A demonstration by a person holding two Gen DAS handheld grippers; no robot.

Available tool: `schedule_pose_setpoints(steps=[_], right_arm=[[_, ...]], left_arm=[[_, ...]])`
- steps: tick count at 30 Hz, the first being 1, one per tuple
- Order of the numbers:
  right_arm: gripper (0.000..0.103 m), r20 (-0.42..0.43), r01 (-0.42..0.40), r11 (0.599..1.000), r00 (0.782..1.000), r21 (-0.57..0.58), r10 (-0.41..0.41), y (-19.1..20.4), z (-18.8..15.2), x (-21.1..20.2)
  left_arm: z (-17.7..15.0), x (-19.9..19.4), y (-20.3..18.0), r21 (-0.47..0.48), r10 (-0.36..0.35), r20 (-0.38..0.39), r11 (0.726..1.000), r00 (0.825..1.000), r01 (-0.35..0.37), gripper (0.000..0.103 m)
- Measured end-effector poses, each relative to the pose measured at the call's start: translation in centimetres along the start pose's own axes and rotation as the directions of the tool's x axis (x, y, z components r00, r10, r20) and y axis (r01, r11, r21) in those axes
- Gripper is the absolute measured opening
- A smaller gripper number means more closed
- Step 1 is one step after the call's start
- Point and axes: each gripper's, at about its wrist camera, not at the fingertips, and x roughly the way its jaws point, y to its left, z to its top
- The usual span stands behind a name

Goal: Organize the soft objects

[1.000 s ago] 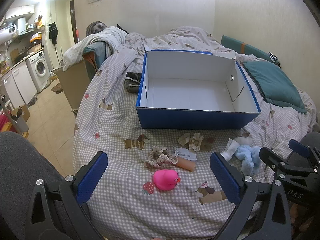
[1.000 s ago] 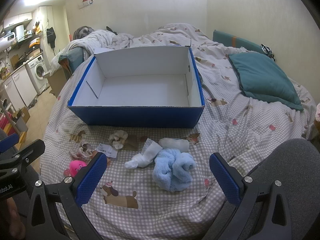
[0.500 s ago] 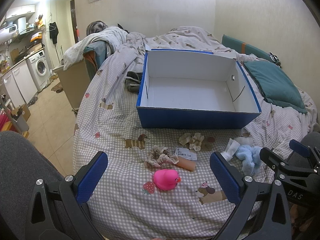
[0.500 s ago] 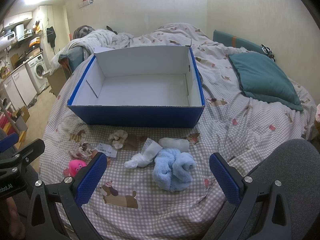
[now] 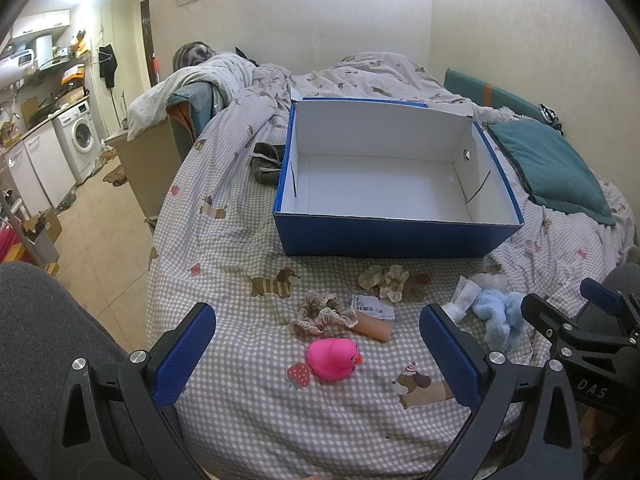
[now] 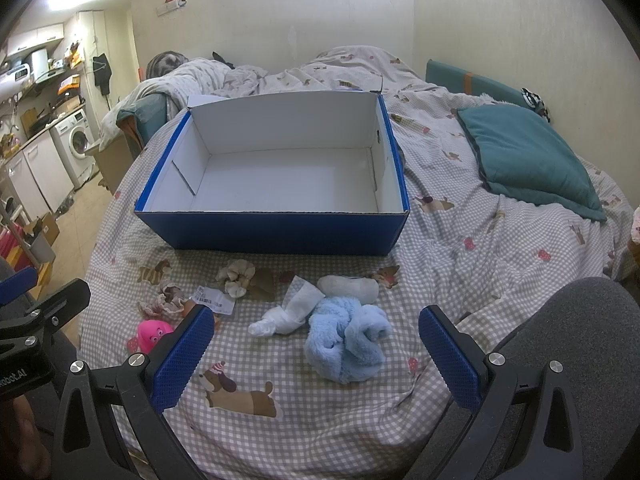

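An empty blue box (image 5: pixel 396 236) (image 6: pixel 276 236) with a white inside stands on the checked bed. In front of it lie a pink rubber duck (image 5: pixel 333 358) (image 6: pixel 151 333), a lace scrunchie (image 5: pixel 322 313) (image 6: pixel 162 304), a beige scrunchie (image 5: pixel 384 280) (image 6: pixel 237 274), a tan tube with a label (image 5: pixel 372 326), white socks (image 6: pixel 294 310) (image 6: pixel 349 287) and a fluffy blue cloth (image 6: pixel 346 344) (image 5: pixel 498 314). My left gripper (image 5: pixel 318 354) is open and empty, just short of the duck. My right gripper (image 6: pixel 316 354) is open and empty, just short of the blue cloth.
A teal pillow (image 6: pixel 528 160) lies to the right of the box. A rumpled duvet (image 5: pixel 360 76) fills the far bed. A dark cloth (image 5: pixel 267 162) lies left of the box. The bed's left edge drops to a tiled floor with a washing machine (image 5: pixel 80 140).
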Motion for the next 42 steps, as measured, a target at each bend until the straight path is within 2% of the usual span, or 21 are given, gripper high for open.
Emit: schedule_pose_setpoints(steps=[42], right_arm=[[0.103, -0.001, -0.001, 1.0, 1.0, 0.0, 0.001, 0.04, 0.02, 0.0]], left_arm=[[-0.24, 0.15, 0.33, 0.001, 0.007, -0.001, 1.0, 1.0, -0.007, 0.102]])
